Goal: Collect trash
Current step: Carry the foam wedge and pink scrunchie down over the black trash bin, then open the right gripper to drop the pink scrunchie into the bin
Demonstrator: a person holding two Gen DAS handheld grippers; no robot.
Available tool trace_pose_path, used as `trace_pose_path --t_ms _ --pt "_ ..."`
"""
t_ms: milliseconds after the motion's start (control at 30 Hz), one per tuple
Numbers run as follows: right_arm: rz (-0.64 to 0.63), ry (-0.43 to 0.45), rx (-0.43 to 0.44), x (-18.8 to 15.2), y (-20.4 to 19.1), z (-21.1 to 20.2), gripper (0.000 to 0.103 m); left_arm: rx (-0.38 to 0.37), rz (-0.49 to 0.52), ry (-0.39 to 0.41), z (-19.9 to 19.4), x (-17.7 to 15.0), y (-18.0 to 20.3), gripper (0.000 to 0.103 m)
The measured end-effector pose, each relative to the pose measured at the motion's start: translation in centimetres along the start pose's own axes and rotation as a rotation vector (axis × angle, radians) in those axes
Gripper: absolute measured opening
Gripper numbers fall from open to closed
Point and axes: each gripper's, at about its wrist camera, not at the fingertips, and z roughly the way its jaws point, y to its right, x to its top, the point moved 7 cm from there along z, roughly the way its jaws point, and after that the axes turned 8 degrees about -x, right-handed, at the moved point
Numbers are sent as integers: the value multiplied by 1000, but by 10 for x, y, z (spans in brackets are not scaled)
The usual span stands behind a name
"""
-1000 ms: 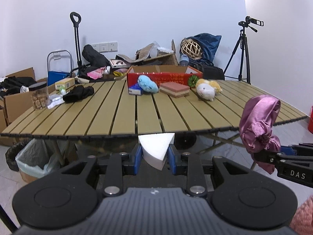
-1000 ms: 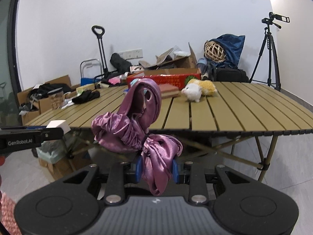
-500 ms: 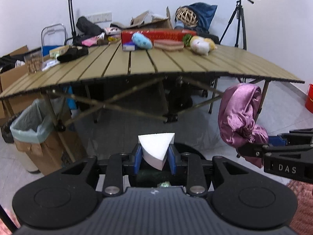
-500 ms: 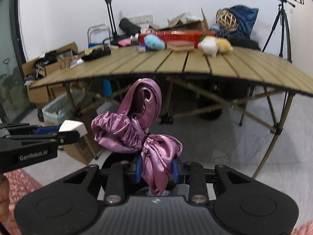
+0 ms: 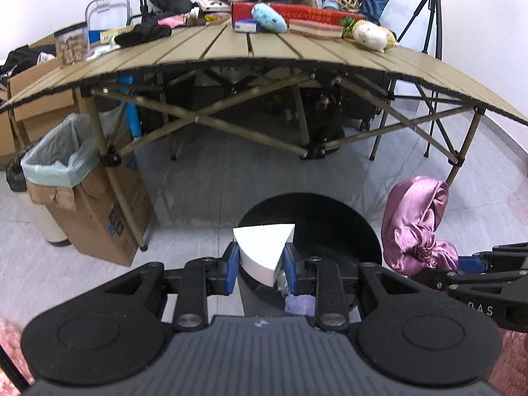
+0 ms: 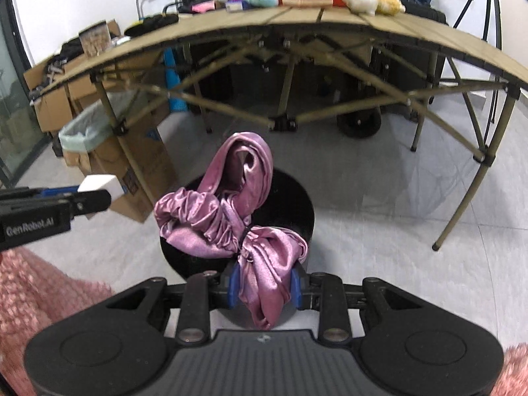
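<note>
My left gripper is shut on a white foam wedge, held over the mouth of a round black bin on the floor. Some trash shows inside the bin under the wedge. My right gripper is shut on a crumpled purple satin cloth, also above the black bin. The cloth and right gripper show at the right of the left wrist view. The wedge shows at the left of the right wrist view.
A slatted folding table stands just beyond the bin, with plush toys, a red box and black cloth on top. A cardboard box lined with a green bag stands by the table's left leg. A tripod is at the back right. Pink rug lies near me.
Both grippers have dropped from table height and tilted down toward the floor. The black bin has come into view under them. Both still hold their items.
</note>
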Motion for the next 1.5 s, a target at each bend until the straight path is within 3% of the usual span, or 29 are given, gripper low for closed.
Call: trace_pose_path --t_ms 233,567,1000,1500 --pt "7 -96 6 -17 -2 21 29 0 -10 -111 22 -24 -6 28" --pt "31 -175 25 -29 3 52 29 0 -31 -186 45 -34 -9 28" --pt "6 -117 42 5 -7 81 29 43 -33 -175 64 -21 -13 28" --pt "-39 -90 93 25 -33 130 31 33 -71 -184 72 -19 -20 28"
